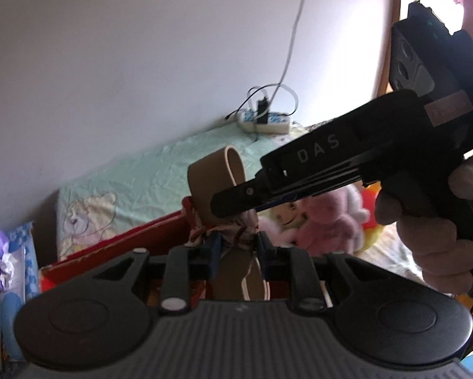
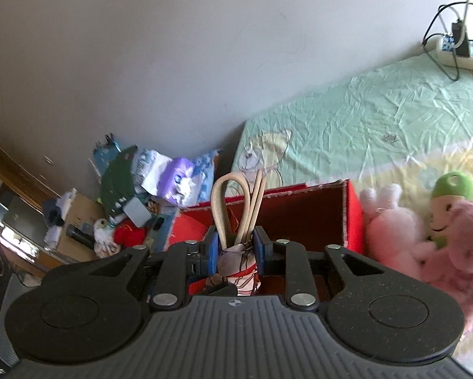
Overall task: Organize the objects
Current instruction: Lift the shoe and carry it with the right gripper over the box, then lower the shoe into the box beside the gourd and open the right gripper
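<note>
- Nearest the left wrist camera, the left gripper (image 1: 236, 248) is clenched on a small patterned cloth bag (image 1: 223, 224) with a tan strap; the bag hangs pinched between its blue pads, raised in front of the red box (image 1: 116, 246).
- Tan strap (image 1: 219, 173) curls up in a loop above the jaws, and another length dangles below them toward the camera; a loose loop like this could snag on the box rim or on either gripper.
- Right gripper (image 1: 223, 203) reaches in from the right of the left one, its finger laid across the same bag just under the loop. With both tools on one soft bundle, pulling apart could tear the fabric or slide it out of one grip.
- Seen from the right wrist, the right gripper (image 2: 236, 246) is also grasping the bag (image 2: 239, 265), cloth bunched between the pads, the strap loops (image 2: 236, 202) standing straight up beyond them.
- Bag looks pale with red and dark line print, gathered and crumpled; cloth that thin may slip out.
- Red box (image 2: 351, 218) sits open just beyond the fingers; pink soft toys (image 2: 425, 237) lie to its right and may crowd a set-down.
</note>
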The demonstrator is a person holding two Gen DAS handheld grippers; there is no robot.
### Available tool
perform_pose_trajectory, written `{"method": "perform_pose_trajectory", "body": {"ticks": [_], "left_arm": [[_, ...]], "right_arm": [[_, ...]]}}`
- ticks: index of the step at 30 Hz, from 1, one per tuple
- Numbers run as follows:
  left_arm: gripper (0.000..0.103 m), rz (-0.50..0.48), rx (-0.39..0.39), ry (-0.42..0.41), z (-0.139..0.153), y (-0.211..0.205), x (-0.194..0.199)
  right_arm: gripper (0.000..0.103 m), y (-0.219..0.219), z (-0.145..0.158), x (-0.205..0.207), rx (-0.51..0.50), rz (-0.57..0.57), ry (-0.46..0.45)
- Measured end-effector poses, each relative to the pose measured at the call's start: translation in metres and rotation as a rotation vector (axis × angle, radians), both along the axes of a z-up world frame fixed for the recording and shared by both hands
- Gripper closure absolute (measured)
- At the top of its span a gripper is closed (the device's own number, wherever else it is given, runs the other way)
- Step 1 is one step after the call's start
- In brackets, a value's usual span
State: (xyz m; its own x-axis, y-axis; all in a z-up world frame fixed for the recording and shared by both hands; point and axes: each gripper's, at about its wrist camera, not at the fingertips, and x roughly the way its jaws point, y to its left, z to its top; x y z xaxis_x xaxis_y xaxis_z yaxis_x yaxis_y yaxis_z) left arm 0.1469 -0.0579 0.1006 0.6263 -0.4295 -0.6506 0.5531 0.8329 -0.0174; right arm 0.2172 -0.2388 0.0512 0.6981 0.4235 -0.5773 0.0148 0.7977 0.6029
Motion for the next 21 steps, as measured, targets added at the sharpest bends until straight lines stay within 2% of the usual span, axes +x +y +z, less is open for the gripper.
{"method": "perform_pose_trajectory", "body": {"ticks": [7,15,21], "left_arm": [[0.082,0.026,0.003,0.117,-0.040,0.034,0.031],[0.082,0.022,0.031,0.236,-0.081,0.044,0.047],[0.082,0.033,0.045,0.310,-0.098,0.047,0.059]], "right_arm": [[0.078,0.031,-0.037,0.034,-0.086,0.037,0.125],[0.078,0.053,-0.075,0.059,-0.175,0.085,0.260],[0.078,0.063,-0.092,0.072,-0.223,0.124,0.325]]}}
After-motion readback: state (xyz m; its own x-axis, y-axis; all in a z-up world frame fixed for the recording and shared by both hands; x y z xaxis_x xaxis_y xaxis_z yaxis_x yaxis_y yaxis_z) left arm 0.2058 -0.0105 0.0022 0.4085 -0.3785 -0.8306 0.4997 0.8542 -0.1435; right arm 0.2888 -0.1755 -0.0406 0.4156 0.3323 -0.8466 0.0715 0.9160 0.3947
